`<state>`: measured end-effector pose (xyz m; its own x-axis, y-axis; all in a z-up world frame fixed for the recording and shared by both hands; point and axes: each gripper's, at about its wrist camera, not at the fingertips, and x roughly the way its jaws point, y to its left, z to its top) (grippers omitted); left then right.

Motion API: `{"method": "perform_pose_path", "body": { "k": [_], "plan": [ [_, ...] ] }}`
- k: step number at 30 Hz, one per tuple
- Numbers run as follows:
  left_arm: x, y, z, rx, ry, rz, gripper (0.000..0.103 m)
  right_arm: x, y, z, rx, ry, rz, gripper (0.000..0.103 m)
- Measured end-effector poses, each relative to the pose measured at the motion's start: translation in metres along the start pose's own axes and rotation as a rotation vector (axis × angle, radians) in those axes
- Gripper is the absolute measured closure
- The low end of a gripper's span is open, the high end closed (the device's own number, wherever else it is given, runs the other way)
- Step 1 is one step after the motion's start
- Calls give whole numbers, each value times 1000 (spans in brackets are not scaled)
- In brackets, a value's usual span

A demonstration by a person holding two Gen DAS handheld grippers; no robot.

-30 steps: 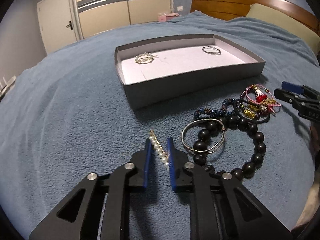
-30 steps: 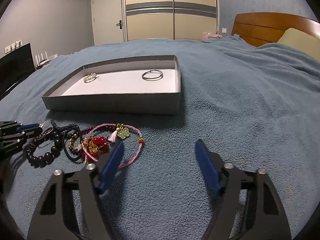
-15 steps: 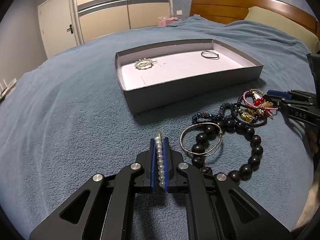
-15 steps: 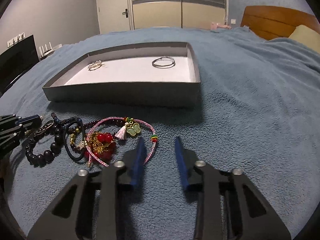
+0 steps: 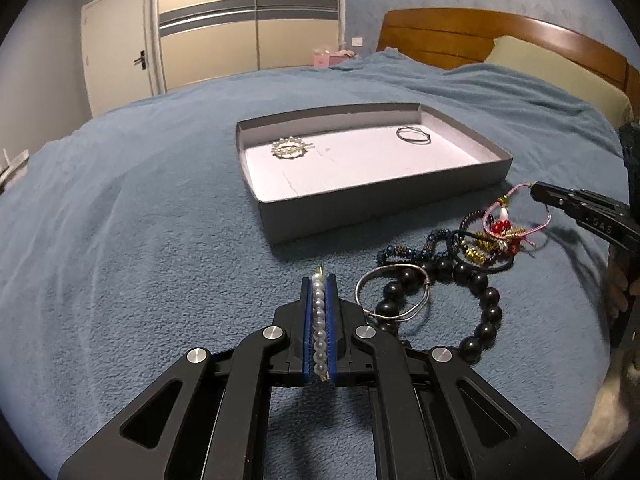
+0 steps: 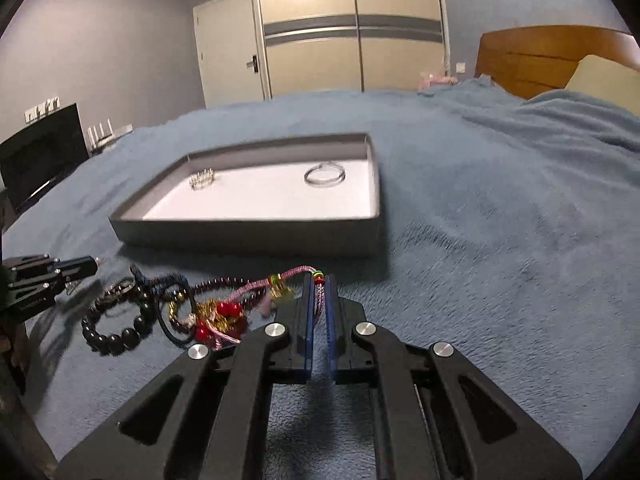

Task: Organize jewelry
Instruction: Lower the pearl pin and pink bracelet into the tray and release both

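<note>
My left gripper (image 5: pixel 319 280) is shut on a pearl hair clip (image 5: pixel 318 320), which lies lengthwise between the blue pads. My right gripper (image 6: pixel 319 279) is shut on a pink cord bracelet (image 6: pixel 256 286), pinching its cord near the coloured beads; the same bracelet (image 5: pixel 516 216) hangs lifted from the right gripper (image 5: pixel 538 192) in the left wrist view. The grey tray (image 5: pixel 460 188) holds a pearl brooch (image 5: pixel 289 149) and a thin bangle (image 5: pixel 414 135). In the right wrist view, the tray (image 6: pixel 248 234) stands just beyond the jewelry pile.
A heap of jewelry lies on the blue blanket: a black bead bracelet (image 5: pixel 480 308), a silver bangle (image 5: pixel 394 292), dark blue beads (image 5: pixel 404 250) and a gold-and-red piece (image 5: pixel 496 236). A wooden headboard (image 5: pixel 500 36) and a pillow are at the back right.
The left gripper closed on the pearl clip and lifted slightly. The right gripper went from wide open to shut on the pink bracelet and raised it off the pile.
</note>
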<state>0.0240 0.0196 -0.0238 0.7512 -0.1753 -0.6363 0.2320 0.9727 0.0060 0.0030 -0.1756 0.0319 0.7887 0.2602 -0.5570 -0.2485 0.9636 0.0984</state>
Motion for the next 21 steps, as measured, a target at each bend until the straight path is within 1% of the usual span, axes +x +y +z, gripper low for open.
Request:
{"method": "perform_pose_path", "body": {
  "k": [12, 18, 21],
  "plan": [
    [-12, -1, 11, -9, -33, -13, 96, -33, -1, 31, -16, -130, -52, 98],
    [-22, 0, 40, 4, -76, -8, 96, -38, 3, 58, -46, -172, -86, 98],
    [-21, 2, 62, 11, -99, 0, 96, -36, 5, 80, -44, -209, -95, 98]
  ]
}}
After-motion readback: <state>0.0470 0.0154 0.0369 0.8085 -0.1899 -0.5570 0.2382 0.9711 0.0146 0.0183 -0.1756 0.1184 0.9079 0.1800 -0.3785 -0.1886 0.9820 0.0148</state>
